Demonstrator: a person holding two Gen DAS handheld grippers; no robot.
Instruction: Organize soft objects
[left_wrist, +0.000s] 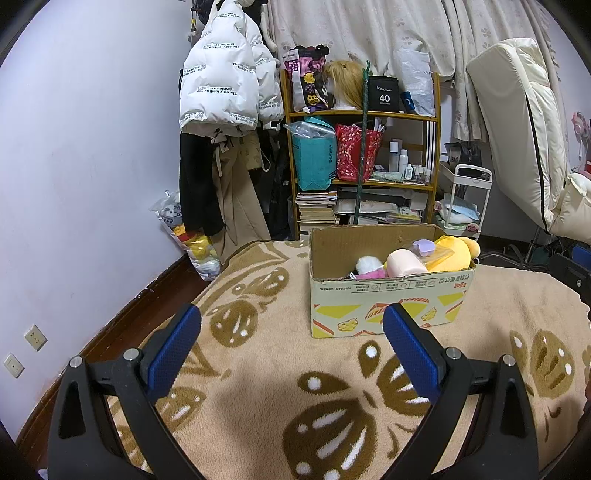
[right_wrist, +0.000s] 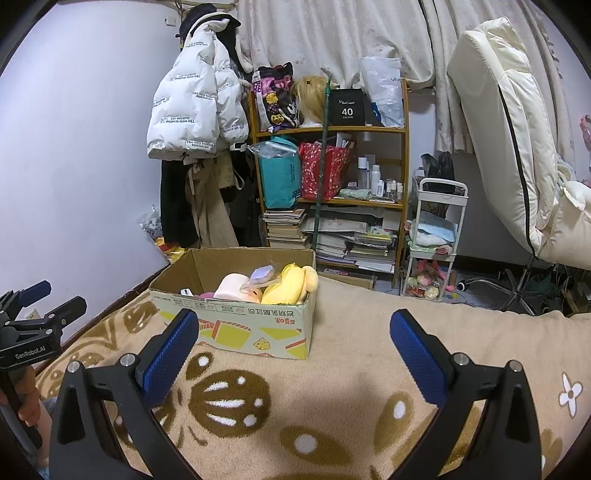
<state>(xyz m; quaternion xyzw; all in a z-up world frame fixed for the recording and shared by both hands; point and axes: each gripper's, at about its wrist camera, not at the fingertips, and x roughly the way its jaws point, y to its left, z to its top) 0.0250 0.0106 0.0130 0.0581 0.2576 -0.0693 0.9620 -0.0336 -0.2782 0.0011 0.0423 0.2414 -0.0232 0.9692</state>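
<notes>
An open cardboard box (left_wrist: 384, 302) stands on the beige patterned blanket (left_wrist: 280, 376); it also shows in the right wrist view (right_wrist: 243, 325). Inside lie a yellow plush (left_wrist: 456, 251), a pink cylinder-shaped soft toy (left_wrist: 404, 263), a white fluffy toy (left_wrist: 367, 264) and a purple item in a clear bag (left_wrist: 424, 246). The yellow plush (right_wrist: 290, 286) and pink toy (right_wrist: 231, 286) also show in the right wrist view. My left gripper (left_wrist: 291, 325) is open and empty, in front of the box. My right gripper (right_wrist: 291, 328) is open and empty, in front and right of the box. The left gripper (right_wrist: 51, 295) appears at the far left of the right wrist view.
A wooden shelf (left_wrist: 364, 118) crowded with bags, bottles and books stands behind the bed. Coats (left_wrist: 221, 81) hang to its left. A white trolley (right_wrist: 436, 236) and a cream chair (right_wrist: 509, 122) stand to the right. A plastic bag of toys (left_wrist: 188, 236) lies on the floor.
</notes>
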